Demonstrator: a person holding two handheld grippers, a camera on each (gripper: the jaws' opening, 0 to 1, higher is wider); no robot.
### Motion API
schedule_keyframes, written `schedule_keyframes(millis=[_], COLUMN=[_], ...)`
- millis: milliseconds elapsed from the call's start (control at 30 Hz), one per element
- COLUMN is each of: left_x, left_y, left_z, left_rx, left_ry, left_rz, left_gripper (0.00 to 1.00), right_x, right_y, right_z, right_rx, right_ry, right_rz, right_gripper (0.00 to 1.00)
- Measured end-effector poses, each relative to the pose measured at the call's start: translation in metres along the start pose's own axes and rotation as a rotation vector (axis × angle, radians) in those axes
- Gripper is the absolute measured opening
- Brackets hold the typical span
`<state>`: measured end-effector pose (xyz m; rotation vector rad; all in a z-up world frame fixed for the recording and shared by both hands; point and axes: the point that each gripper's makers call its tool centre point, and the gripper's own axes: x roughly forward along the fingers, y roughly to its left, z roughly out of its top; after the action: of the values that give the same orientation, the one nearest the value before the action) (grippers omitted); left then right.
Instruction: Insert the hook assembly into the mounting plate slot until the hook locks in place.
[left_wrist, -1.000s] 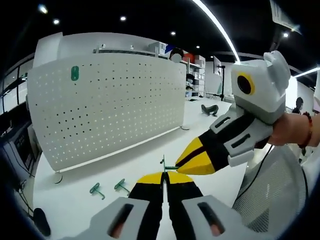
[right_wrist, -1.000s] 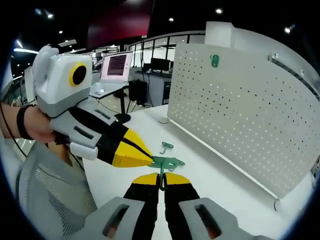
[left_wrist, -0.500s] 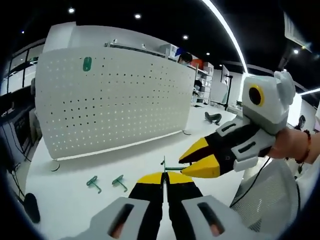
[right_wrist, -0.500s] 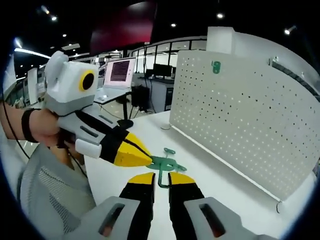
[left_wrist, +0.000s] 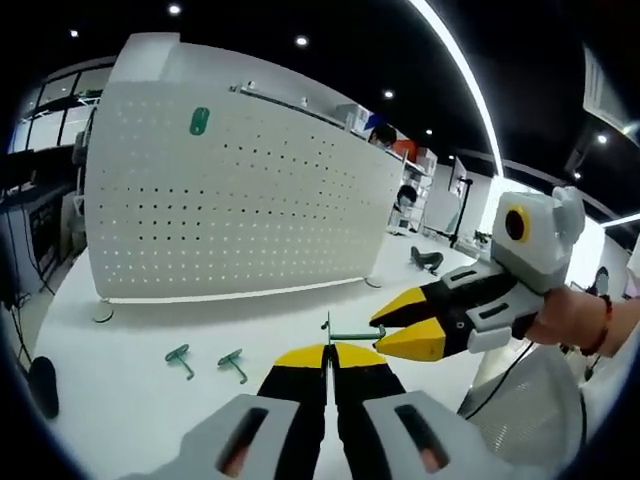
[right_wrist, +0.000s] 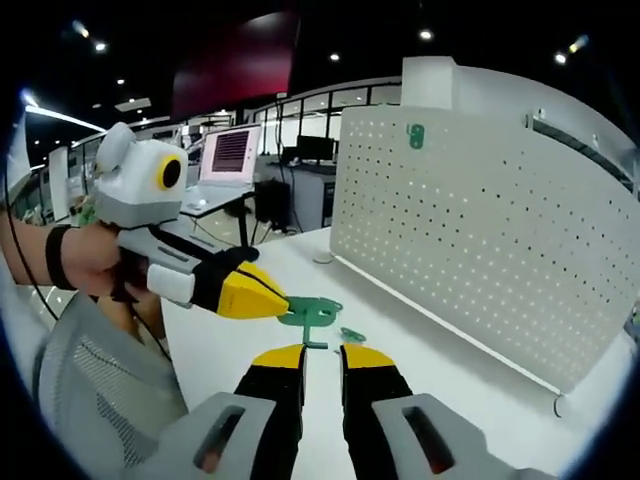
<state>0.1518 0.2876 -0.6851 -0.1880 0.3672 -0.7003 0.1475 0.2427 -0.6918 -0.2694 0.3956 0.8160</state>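
Two grippers are meeting over the white counter. The left gripper is clamping its jaws on the green hook assembly, held in the air between the two tools; in the right gripper view that part sits at the left tool's yellow tips. The right gripper is standing with jaws apart, gripping nothing.

Judgement: keep the left clamp firm and square the part to a slot before pushing.

Two spare green hooks are lying on the counter near the white pegboard, which carries a green mounting plate (slot too small to make out). Hook shape is edge-on, hard to read.
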Motion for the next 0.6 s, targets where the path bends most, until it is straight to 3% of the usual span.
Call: schedule_keyframes(millis=[600], left_x=[-0.006], left_y=[-0.009], left_z=[0.011], left_rx=[-0.132], left_ry=[-0.074], left_rz=[-0.091], left_gripper=[0.01], right_x=[-0.004], right_y=[-0.002], right_z=[0.009], right_rx=[0.094], right_ry=[-0.088], right_rz=[0.028], right_gripper=[0.11])
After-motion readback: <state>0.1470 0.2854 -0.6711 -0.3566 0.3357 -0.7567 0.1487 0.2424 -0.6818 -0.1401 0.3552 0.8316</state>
